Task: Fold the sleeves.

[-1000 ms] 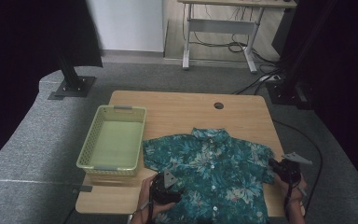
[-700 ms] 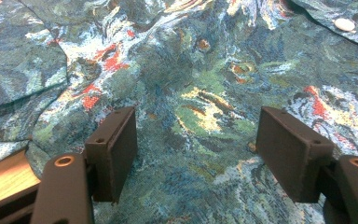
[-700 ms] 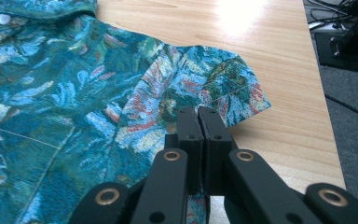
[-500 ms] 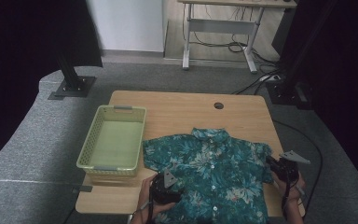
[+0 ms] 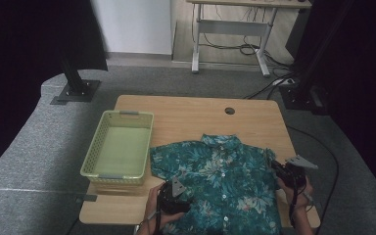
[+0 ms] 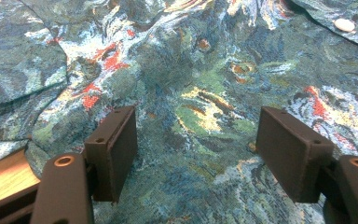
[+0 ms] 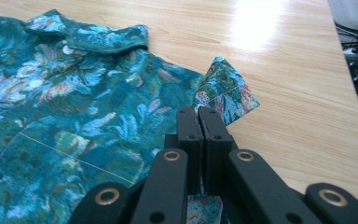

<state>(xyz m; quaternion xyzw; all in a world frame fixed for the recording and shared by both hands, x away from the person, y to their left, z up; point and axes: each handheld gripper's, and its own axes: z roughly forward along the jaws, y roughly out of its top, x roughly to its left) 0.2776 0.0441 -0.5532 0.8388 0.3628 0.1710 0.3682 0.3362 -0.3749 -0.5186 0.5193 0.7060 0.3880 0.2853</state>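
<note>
A teal floral short-sleeved shirt [image 5: 215, 181] lies flat on the wooden table [image 5: 196, 112], collar toward the far side. My left gripper [image 5: 175, 192] hovers over the shirt's lower left part. In the left gripper view its jaws stand wide open [image 6: 198, 140] just above the fabric [image 6: 205, 70], with nothing pinched. My right gripper [image 5: 276, 166] is at the shirt's right sleeve. In the right gripper view its jaws [image 7: 199, 114] are shut on the sleeve cloth, and the sleeve's corner [image 7: 226, 91] sticks up folded beyond the tips.
A pale green plastic basket [image 5: 127, 113] stands empty on the table's left side, beside the shirt. A round cable hole [image 5: 229, 110] sits near the table's far edge. Bare wood lies beyond the collar. The table's right edge is close to the right hand.
My right gripper has shifted a little left and up, with the sleeve edge held in it. The left gripper and the shirt's body have stayed put.
</note>
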